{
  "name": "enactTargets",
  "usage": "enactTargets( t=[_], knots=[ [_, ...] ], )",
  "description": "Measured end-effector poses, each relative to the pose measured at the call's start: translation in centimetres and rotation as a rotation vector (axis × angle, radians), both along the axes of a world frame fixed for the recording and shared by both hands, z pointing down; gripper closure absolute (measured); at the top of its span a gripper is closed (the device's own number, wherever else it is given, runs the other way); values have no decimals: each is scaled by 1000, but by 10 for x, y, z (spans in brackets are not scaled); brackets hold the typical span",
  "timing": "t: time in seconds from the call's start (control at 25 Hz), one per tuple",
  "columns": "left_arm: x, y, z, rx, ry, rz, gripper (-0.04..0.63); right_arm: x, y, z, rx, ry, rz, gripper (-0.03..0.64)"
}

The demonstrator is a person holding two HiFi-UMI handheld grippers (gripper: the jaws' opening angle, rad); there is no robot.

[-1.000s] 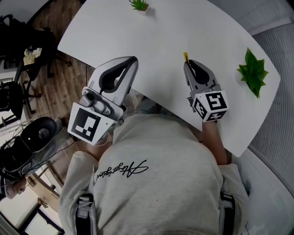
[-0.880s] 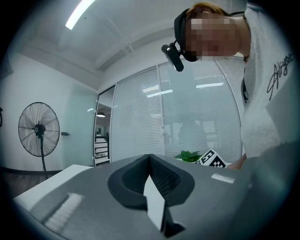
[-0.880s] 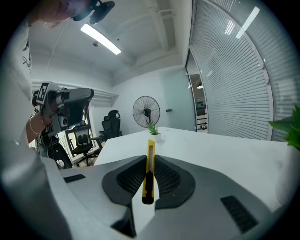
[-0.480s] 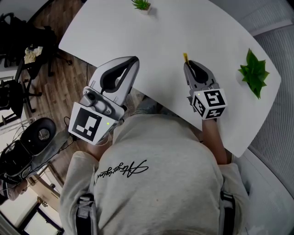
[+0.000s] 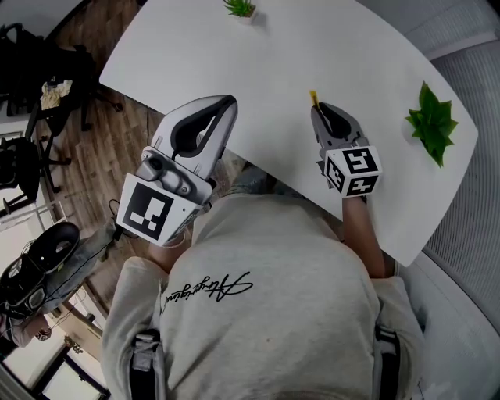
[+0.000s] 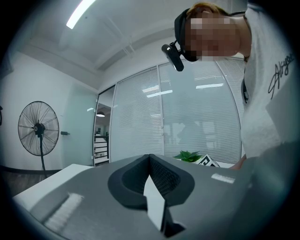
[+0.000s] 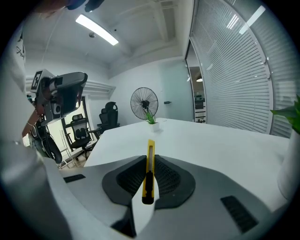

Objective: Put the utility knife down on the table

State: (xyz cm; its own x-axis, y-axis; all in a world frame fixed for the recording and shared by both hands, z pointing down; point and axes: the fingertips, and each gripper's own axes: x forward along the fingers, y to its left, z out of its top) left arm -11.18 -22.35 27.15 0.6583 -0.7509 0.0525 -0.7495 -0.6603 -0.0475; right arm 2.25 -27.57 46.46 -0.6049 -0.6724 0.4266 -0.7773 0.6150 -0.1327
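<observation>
One yellow utility knife (image 7: pixel 149 171) is clamped in the right tongs (image 5: pixel 320 113) at centre frame in the head view, tip poking past them over the white tabletop (image 5: pixel 351 55). The empty left tongs (image 5: pixel 226 105) are closed at left. Two potted plants: small plant (image 5: pixel 239 8) top centre, larger plant (image 5: pixel 430 123) far right.

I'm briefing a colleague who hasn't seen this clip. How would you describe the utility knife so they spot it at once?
Start at the white table, then the right gripper over its near edge. Shut in it is a slim yellow utility knife with a black slider, its tip poking past the gripper; its only neighbours are green potted plants.
</observation>
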Motion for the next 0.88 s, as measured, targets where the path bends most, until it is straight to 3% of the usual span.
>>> enactTargets(
  t=[0.88],
  knots=[
    [-2, -6, 5, -11, 0, 11, 597, -1, -5, 26, -68, 57, 1, 565]
  ],
)
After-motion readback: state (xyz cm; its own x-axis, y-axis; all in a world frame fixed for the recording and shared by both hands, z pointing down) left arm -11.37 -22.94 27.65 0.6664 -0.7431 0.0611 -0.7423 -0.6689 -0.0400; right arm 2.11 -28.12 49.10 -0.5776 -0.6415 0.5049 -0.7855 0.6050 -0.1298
